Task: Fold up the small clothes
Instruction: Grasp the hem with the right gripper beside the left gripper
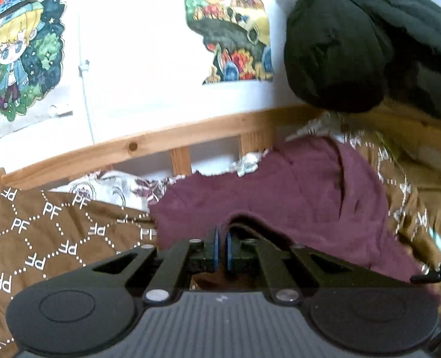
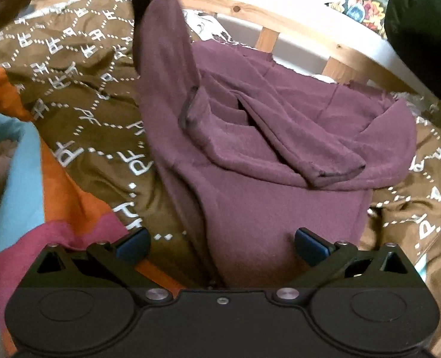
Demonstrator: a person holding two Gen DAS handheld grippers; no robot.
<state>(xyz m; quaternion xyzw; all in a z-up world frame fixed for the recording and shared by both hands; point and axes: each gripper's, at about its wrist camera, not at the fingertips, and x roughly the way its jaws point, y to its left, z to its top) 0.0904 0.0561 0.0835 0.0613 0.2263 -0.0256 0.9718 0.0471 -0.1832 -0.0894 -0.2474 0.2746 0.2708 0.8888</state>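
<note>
The maroon top (image 2: 250, 137) is lying crumpled on the brown patterned bedspread (image 2: 80, 83), its sleeves piled across the middle and one edge being drawn up toward eleven o'clock in the right wrist view. The left gripper (image 1: 221, 247) is pinching a fold of that maroon cloth between clenched blue pads and pointing slightly downward; doing this well probably means carrying the edge smoothly across so it is landing flat, without dragging the pile. The right gripper (image 2: 221, 243) is hovering released, jaws spread wide, over the hem at six o'clock, angling down.
</note>
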